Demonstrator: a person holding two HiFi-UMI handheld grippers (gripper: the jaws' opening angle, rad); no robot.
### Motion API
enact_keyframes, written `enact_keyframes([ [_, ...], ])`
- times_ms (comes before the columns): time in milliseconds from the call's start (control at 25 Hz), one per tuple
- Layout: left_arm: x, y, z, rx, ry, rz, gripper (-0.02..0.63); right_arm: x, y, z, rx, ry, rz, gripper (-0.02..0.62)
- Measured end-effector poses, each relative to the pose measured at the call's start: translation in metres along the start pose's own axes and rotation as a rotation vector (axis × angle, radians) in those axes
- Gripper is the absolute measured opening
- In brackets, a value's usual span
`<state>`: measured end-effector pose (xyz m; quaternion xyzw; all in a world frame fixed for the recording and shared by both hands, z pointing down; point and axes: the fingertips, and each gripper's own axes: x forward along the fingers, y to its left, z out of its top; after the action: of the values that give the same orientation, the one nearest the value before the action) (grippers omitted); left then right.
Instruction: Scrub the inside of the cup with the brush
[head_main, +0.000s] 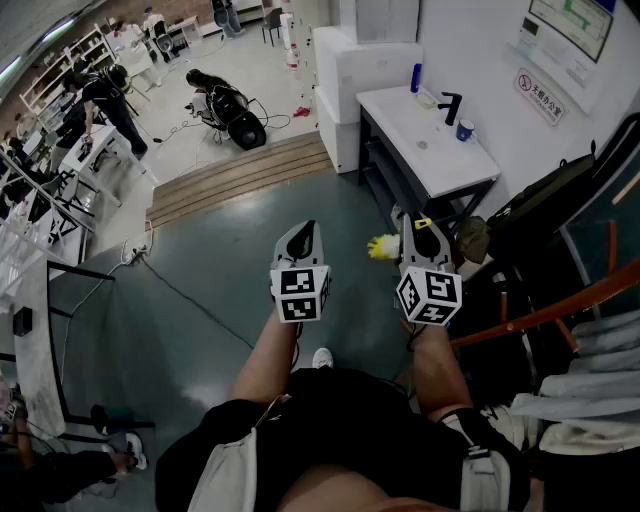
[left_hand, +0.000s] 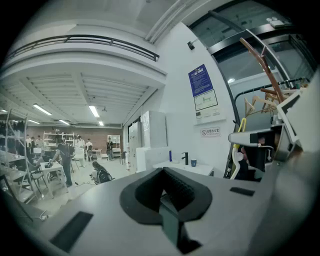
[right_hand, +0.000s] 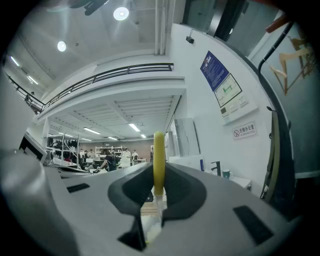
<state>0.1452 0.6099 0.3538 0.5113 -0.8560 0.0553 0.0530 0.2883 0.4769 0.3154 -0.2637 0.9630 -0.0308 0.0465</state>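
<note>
A small dark blue cup (head_main: 466, 130) stands on a white sink counter (head_main: 420, 150) by the wall, well ahead of both grippers. It also shows far off as the cup (left_hand: 193, 162) in the left gripper view and the cup (right_hand: 226, 173) in the right gripper view. My right gripper (head_main: 418, 224) is shut on a brush with a yellow handle (right_hand: 159, 160); its yellow head (head_main: 383, 246) sticks out to the left. My left gripper (head_main: 303, 230) is held beside it, jaws shut and nothing in them (left_hand: 166, 186). Both hover above the floor in front of my body.
A black faucet (head_main: 450, 105) and a blue bottle (head_main: 416, 77) stand on the counter. A white cabinet (head_main: 350, 75) sits left of it. Wooden chairs and bags (head_main: 560, 290) crowd the right side. People work at tables (head_main: 100, 100) far off across the green floor.
</note>
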Motion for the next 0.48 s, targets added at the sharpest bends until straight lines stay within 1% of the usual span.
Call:
enact_keyframes([
  [120, -0.005, 0.005, 0.004, -0.01, -0.012, 0.009, 0.012, -0.002, 0.006, 0.0, -0.003, 0.001, 0.008, 0.055],
  [240, -0.005, 0.011, 0.003, -0.014, -0.005, 0.011, 0.012, 0.0, 0.012, 0.001, -0.007, -0.008, 0.013, 0.055],
  [480, 0.002, 0.03, 0.001, -0.019, -0.008, 0.013, 0.012, 0.014, 0.023, 0.0, -0.022, -0.018, 0.005, 0.055],
])
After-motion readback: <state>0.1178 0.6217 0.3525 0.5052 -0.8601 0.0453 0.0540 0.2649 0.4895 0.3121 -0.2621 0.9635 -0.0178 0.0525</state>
